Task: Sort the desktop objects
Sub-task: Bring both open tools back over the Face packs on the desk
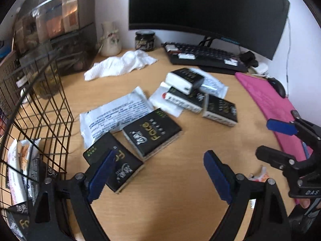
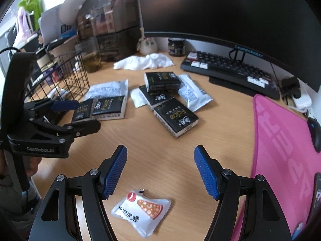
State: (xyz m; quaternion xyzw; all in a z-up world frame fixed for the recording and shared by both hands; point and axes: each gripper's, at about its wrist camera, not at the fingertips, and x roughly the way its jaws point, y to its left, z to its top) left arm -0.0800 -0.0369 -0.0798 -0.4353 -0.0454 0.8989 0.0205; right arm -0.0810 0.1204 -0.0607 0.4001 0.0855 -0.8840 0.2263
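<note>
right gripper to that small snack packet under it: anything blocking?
Nothing visible. The right gripper is open above bare desk, and the snack packet lies flat and alone just short of its fingertips, nothing on or against it.

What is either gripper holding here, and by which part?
Nothing. Left gripper and right gripper both hang open and empty above the wooden desk.

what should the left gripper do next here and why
Probably ease the left gripper down and left to straddle the nearest black tissue pack, then close. It is open and holds nothing, that pack lies right at its left finger, and the wire basket beside it already holds similar packs. The right gripper hangs open over a small snack packet.
</note>
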